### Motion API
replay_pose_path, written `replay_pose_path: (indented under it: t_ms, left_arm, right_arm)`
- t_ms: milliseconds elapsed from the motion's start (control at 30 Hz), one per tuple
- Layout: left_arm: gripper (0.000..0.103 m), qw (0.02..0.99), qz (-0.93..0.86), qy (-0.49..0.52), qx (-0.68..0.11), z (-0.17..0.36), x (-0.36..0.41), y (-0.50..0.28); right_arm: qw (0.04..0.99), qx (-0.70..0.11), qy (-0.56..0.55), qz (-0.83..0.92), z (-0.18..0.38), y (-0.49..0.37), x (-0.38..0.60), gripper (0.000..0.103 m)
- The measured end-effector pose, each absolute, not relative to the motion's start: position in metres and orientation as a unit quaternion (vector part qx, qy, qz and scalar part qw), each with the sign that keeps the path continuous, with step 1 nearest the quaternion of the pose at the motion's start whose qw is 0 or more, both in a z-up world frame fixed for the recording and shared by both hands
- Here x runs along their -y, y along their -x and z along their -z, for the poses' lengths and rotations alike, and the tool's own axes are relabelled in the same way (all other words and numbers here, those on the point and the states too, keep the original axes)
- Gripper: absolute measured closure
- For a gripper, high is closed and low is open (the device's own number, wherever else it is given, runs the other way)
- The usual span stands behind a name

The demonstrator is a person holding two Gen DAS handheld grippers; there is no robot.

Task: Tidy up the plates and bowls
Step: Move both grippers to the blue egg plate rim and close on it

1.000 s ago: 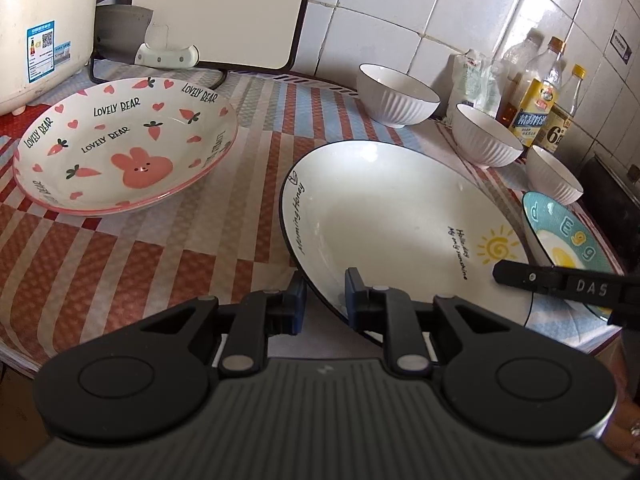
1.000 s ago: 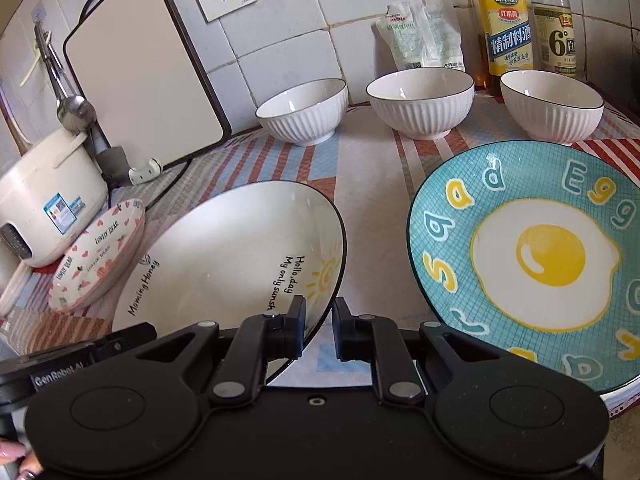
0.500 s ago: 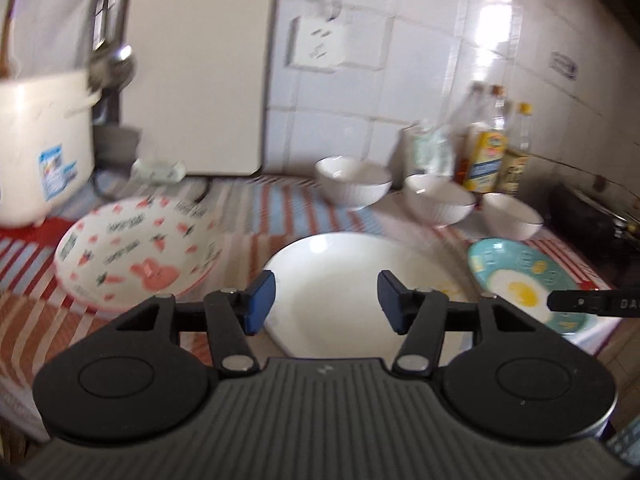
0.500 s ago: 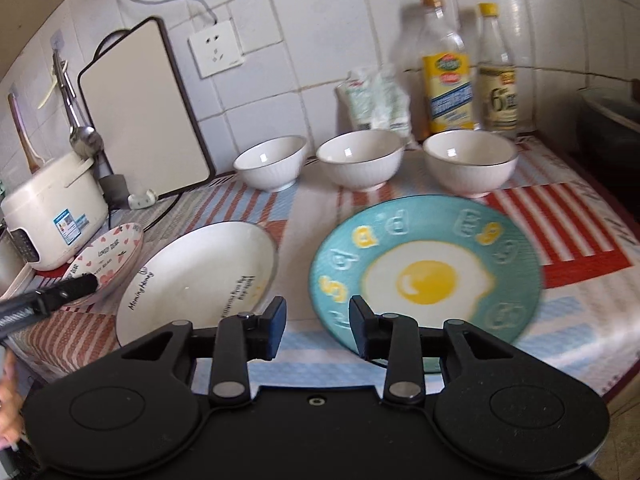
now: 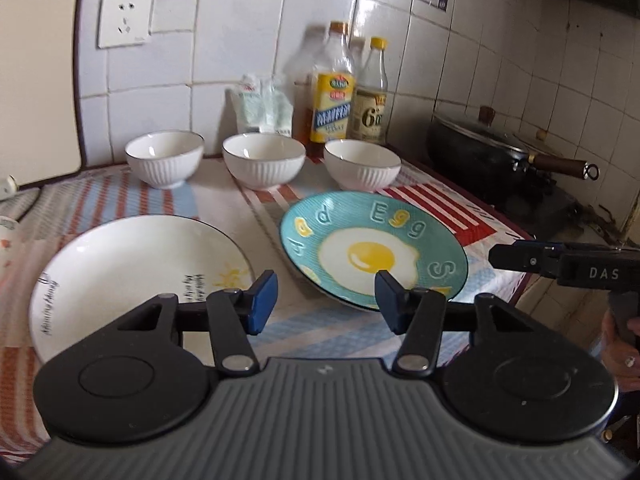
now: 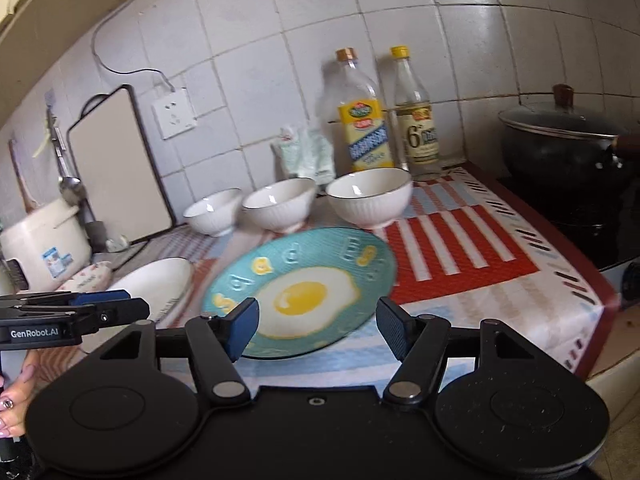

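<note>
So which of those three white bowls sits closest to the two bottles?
The right-hand bowl, the one nearest the black pot. It stands just in front of the two bottles, while the middle and left bowls sit farther along the wall.

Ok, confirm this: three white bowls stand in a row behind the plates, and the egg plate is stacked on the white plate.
Not stacked. The left wrist view shows the egg plate lying beside the white plate, with bare cloth between them. The three white bowls do stand in a row behind.
</note>
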State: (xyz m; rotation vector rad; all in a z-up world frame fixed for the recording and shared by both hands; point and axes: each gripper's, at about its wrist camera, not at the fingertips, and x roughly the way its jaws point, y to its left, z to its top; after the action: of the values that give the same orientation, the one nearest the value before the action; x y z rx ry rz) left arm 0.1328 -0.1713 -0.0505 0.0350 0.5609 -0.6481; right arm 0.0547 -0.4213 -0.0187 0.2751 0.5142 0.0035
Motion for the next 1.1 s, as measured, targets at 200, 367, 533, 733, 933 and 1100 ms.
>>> replay_pose_path:
  t_ms: [200,367,533,733,933,1100]
  left_arm:
    - [0.068,0.913,0.259,-0.063,-0.308,0.054,0.216,-0.172]
    - [0.082,0.903,0.254,-0.058,-0.342,0.054,0.217,-0.193]
    - [0.091,0.897,0.249,-0.041,-0.363,0.063,0.215,-0.194]
    - [0.091,0.9,0.217,-0.019,-0.377,0.073,0.22,-0.205]
    - [0.09,0.91,0.193,0.005,-0.366,0.079,0.223,-0.21]
    - [0.092,0.918,0.194,-0.003,-0.345,0.082,0.224,-0.205]
  right_arm:
    - [0.946,-0.279,-0.162,0.005,0.025,-0.074,0.454,0.043]
    - [0.934,-0.304,-0.186,0.013,0.035,-0.089,0.469,0.064]
    - [0.927,-0.326,-0.184,0.012,0.046,-0.098,0.463,0.068]
    - [0.926,-0.325,-0.188,0.032,0.05,-0.106,0.462,0.068]
    - [0.917,-0.325,-0.232,0.014,0.055,-0.117,0.472,0.089]
    - [0.913,-0.328,-0.241,0.02,0.059,-0.126,0.475,0.088]
